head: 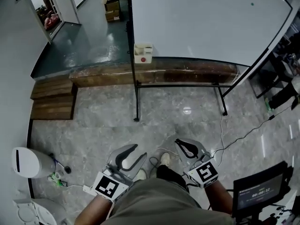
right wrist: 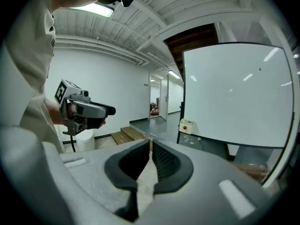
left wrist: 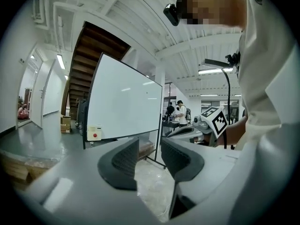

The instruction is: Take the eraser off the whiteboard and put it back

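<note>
The whiteboard [head: 206, 18] stands on a black frame ahead of me. A white eraser with a red dot [head: 143, 53] sits at the board's lower left corner; it also shows as the eraser [left wrist: 94, 133] in the left gripper view and the eraser [right wrist: 187, 125] in the right gripper view. Both grippers are held low near my body, well short of the board. My left gripper [head: 138, 153] has a clear gap between its jaws, left gripper [left wrist: 150, 146] with nothing in it. My right gripper [head: 180, 143] has its tips together, right gripper [right wrist: 151, 143] holding nothing.
Wooden steps [head: 54, 97] lie at the left, with a raised dark floor behind them. A white cylindrical bin [head: 30, 162] stands at the lower left. A cable [head: 243, 135] runs across the tiles to the right, near a small screen on a stand [head: 260, 191]. Cardboard boxes [head: 112, 11] sit far back.
</note>
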`<state>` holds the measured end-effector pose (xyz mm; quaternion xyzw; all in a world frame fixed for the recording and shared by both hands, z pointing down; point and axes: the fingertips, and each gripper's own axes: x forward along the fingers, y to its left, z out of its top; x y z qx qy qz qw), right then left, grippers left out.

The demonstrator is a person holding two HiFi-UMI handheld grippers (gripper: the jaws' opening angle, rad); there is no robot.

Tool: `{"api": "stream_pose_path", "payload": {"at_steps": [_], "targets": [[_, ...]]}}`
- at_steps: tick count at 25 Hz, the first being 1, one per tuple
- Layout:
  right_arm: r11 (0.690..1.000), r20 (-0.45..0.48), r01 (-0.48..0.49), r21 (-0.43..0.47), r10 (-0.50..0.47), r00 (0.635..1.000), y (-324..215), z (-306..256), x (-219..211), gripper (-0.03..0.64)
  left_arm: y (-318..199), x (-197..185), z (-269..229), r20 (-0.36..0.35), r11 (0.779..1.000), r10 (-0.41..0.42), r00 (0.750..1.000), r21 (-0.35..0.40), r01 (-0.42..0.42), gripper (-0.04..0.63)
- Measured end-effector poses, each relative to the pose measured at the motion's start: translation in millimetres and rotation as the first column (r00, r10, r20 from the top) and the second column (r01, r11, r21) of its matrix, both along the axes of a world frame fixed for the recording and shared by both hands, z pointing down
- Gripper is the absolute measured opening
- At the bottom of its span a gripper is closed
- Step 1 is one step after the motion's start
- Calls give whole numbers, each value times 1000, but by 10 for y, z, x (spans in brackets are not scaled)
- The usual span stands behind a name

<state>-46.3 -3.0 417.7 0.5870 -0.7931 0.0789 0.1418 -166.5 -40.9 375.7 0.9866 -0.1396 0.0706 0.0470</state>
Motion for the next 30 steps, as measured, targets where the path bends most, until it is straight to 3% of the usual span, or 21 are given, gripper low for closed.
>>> {"api": "stream_pose_path", "payload": {"at_steps": [6, 12, 17, 24, 30], "targets": [[1000, 22, -24, 18, 23, 999, 275, -129, -650, 11, 298, -495, 71, -16, 999, 44, 999, -18, -44, 17], [999, 14, -23, 45, 23, 1000, 628, -264, -717, 11, 534, -612, 77, -10, 999, 38, 999, -8, -38, 3], [998, 8, 12, 58, -12, 1000, 847, -373, -576, 11, 737, -448, -20, -13, 999, 33, 999, -15, -33, 3], [997, 13, 27, 73, -28, 1000, 1287, -545, -63, 11, 1143, 103, -200, -56, 999, 0, 998, -50, -3, 3], [997, -7, 39, 70, -39, 999, 1530, -441, 137, 11, 1460, 340, -198, -54, 999, 8, 998, -33, -9, 3]]}}
